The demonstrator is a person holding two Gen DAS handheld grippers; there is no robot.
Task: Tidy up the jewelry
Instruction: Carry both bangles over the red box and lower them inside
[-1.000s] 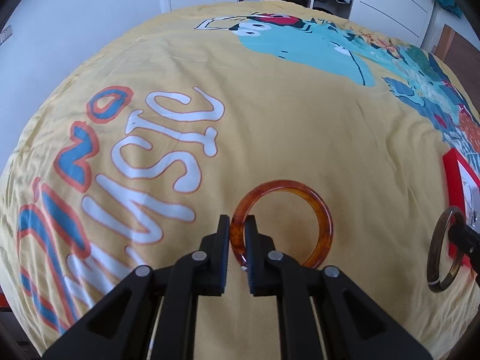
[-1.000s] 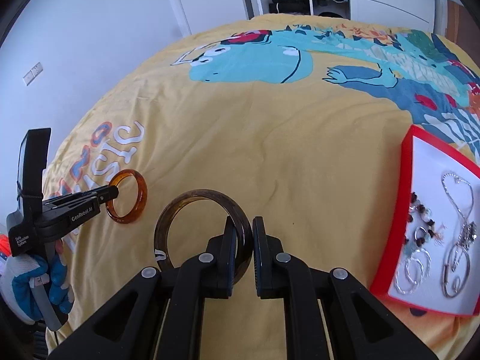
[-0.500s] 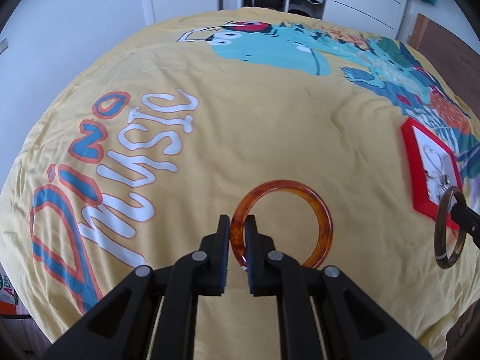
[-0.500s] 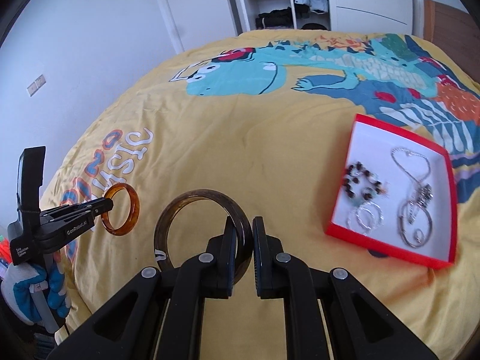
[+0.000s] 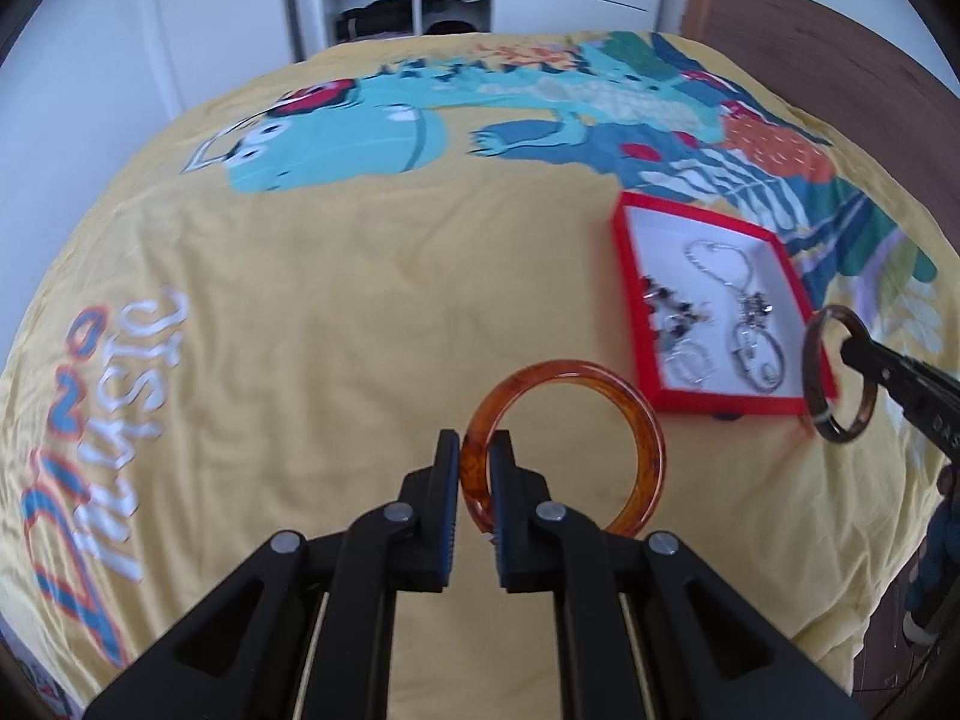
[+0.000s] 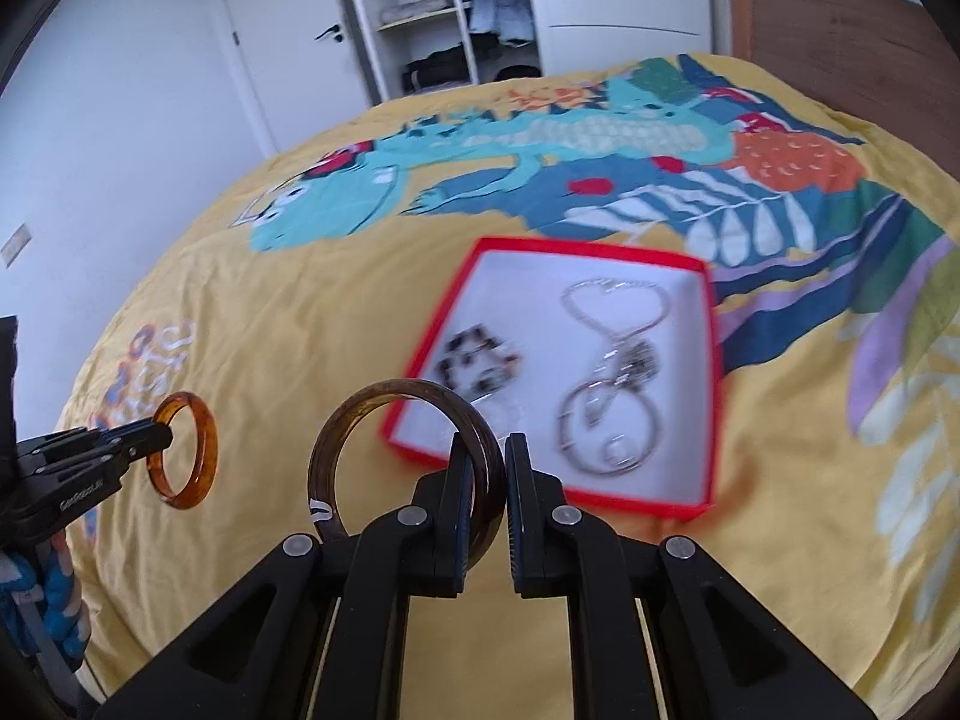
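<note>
My left gripper (image 5: 475, 450) is shut on the rim of an amber orange bangle (image 5: 636, 414), held in the air above the bedspread. My right gripper (image 6: 483, 456) is shut on a dark brown bangle (image 6: 360, 408), also lifted. Each gripper shows in the other view: the right gripper (image 5: 846, 343) with its dark brown bangle (image 5: 816, 384) at the right edge, the left gripper (image 6: 162, 435) with the amber bangle (image 6: 207, 444) at the left. A red box (image 6: 585, 255) with a white inside lies just ahead of the right gripper and holds a silver necklace (image 6: 612, 372), a dark beaded piece (image 6: 474, 360) and silver rings.
The yellow bedspread (image 5: 336, 300) with a teal dinosaur print and lettering covers the whole bed. A wooden headboard (image 6: 840, 30) stands at the right, an open wardrobe with shelves (image 6: 432, 18) and a white door at the back. A gloved hand (image 6: 48, 594) holds the left tool.
Both grippers have swept to the right across the bed and risen a little, each keeping its bangle. The red box has come from the right edge into the middle of view.
</note>
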